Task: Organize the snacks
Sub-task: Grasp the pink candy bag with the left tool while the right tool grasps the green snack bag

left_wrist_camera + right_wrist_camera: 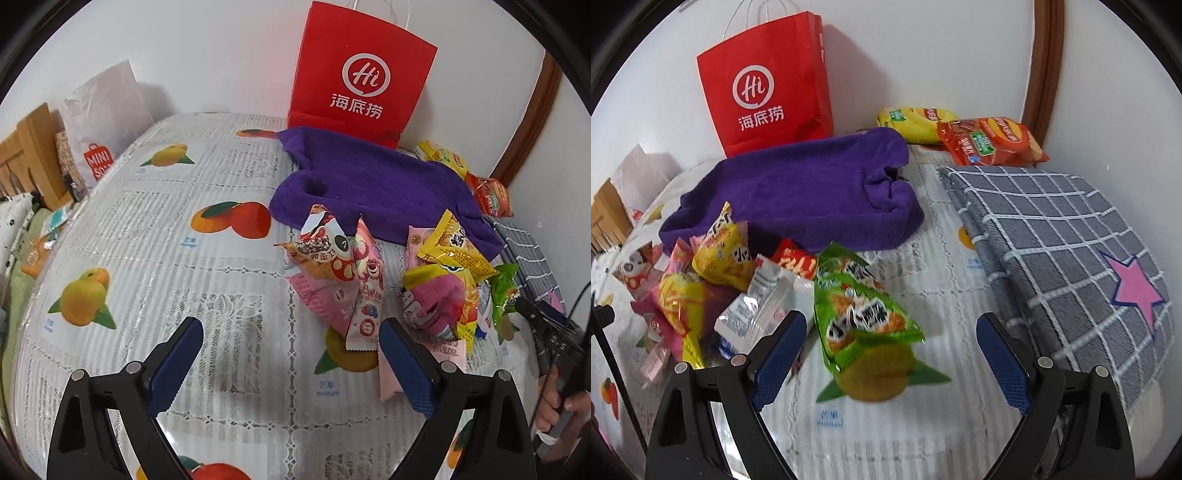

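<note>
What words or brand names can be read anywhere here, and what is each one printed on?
"Hi" and "海底捞": red paper bag.
"MINI SO", cut off: white paper bag.
"芒果" and "mango": under the fruit prints on the tablecloth.
"Lotso", partly legible: pink bear snack packet.
Green snack packet, yellow snack packets and red and yellow chip bags: print too blurred or small to read.
</note>
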The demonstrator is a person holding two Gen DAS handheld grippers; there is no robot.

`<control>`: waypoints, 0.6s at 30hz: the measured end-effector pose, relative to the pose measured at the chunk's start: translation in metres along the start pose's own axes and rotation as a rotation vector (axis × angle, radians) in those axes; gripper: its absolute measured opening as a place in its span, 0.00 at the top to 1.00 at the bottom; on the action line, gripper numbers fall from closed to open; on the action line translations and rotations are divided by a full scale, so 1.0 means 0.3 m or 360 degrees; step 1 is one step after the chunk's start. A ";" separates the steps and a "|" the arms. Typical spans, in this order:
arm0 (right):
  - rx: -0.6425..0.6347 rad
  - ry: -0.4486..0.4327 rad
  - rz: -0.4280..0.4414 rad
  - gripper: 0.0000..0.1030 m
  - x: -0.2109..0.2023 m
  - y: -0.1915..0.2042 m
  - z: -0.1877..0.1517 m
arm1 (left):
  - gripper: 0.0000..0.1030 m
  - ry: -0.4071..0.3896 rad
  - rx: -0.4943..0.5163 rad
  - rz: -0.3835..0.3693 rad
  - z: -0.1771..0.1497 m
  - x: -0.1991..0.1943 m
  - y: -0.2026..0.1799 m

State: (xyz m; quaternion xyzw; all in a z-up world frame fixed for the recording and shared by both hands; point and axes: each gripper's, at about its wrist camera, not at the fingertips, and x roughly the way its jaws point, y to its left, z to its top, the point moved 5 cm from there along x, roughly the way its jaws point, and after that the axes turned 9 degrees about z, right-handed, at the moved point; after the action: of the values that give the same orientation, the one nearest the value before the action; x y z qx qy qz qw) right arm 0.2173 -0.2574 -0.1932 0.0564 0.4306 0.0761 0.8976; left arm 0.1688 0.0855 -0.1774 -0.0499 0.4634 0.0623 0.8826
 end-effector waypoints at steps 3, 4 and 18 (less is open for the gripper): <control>-0.0033 0.0028 0.0056 0.09 0.041 0.011 0.009 | 0.07 -0.0012 0.0014 -0.0017 0.013 0.008 -0.015; -0.0040 0.0044 0.0044 0.09 0.058 0.012 0.008 | 0.07 -0.0014 0.0026 -0.0013 0.019 0.015 -0.027; -0.0020 0.0079 0.0069 0.38 0.119 0.027 -0.003 | 0.29 0.0071 -0.0088 -0.0004 0.090 0.165 -0.052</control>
State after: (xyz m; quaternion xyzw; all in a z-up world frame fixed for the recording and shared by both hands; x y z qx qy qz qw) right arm 0.2379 -0.2428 -0.2195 0.0582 0.4508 0.0997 0.8851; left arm 0.2209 0.0773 -0.2025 -0.0761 0.4810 0.0729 0.8704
